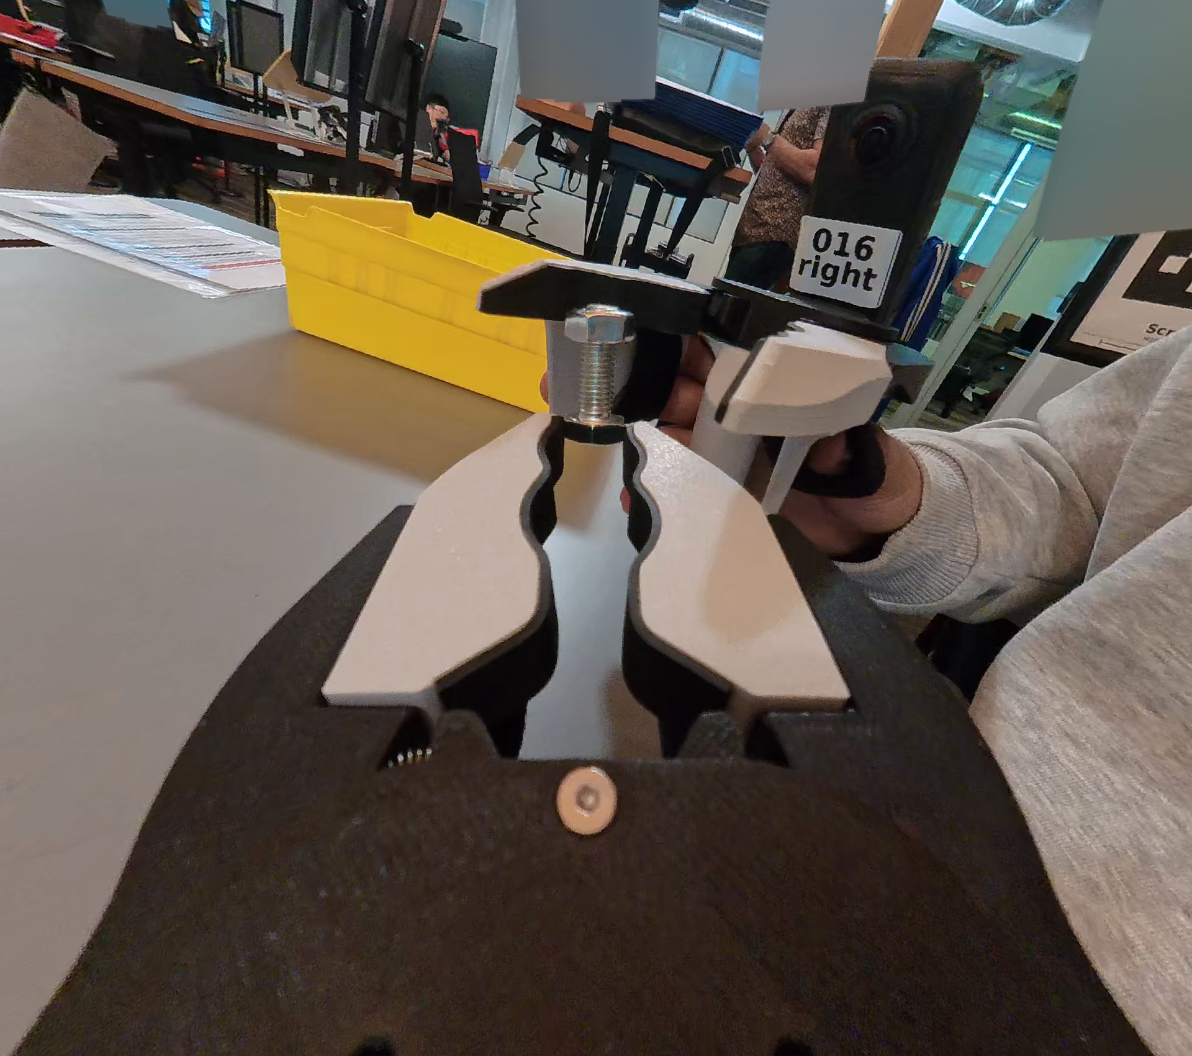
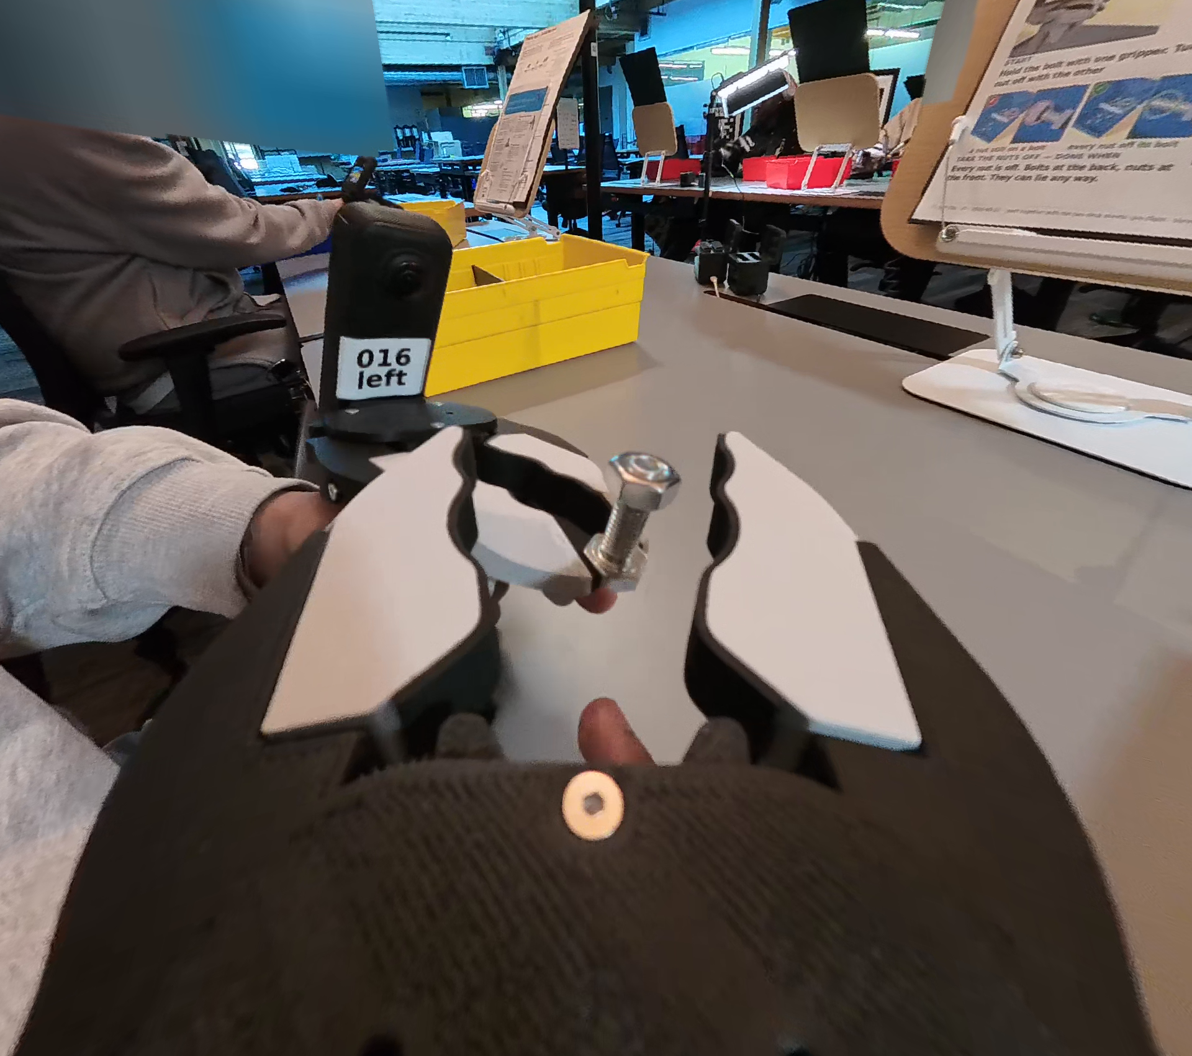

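A silver hex bolt [image 1: 596, 364] stands head up over the grey table [image 1: 161, 477]. My left gripper [image 1: 590, 435] is shut on the nut [image 1: 590, 428] at the bolt's lower end. In the right wrist view, the bolt [image 2: 635, 515] tilts slightly, and the left gripper [image 2: 593, 573] grips its nut [image 2: 616, 560] from the left. My right gripper [image 2: 590, 444] is open, its jaws spread wide on either side of the bolt without touching it. It also shows behind the bolt in the left wrist view [image 1: 651, 354], held by a hand [image 1: 838, 496].
A yellow bin [image 2: 542, 302] stands on the table behind the grippers; it also shows in the left wrist view [image 1: 400, 277]. A document stand [image 2: 1058, 57] on a white base [image 2: 1032, 399] is at right. A printed sheet [image 1: 129, 238] lies far left. A person [image 2: 129, 251] sits at left. My two grippers' fingertips are within a few centimetres of each other.
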### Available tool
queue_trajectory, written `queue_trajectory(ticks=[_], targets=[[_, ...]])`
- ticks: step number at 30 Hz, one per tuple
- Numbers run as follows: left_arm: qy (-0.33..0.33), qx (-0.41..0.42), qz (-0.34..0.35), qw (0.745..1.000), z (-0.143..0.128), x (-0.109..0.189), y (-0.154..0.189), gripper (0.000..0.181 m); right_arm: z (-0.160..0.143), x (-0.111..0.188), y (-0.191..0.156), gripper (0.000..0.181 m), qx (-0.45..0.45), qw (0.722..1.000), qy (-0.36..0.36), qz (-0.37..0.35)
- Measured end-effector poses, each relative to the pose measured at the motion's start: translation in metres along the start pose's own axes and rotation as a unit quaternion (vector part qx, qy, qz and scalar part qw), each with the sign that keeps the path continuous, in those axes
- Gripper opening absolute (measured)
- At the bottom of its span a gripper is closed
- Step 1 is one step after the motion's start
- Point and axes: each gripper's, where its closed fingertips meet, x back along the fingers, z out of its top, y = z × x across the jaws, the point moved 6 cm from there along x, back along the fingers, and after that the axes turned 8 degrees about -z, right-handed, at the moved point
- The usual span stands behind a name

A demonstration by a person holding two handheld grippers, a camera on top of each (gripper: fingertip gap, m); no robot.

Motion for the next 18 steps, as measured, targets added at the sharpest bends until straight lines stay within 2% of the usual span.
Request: queue_trajectory(ticks=[12,16,18], targets=[[0.029,0.021,0.047,0.998,0.008,0.015,-0.018,0.019,0.003,0.001,-0.003,0.068,-0.006,1.0,0.006,0.014],[0.035,0.021,0.055,0.998,0.01,0.018,-0.021,0.019,0.002,0.002,-0.004,0.054,-0.011,1.0,-0.002,0.026],[0.033,0.019,0.051,0.998,0.01,0.017,-0.019,0.019,0.002,0.002,-0.003,0.054,-0.007,1.0,-0.001,0.017]])
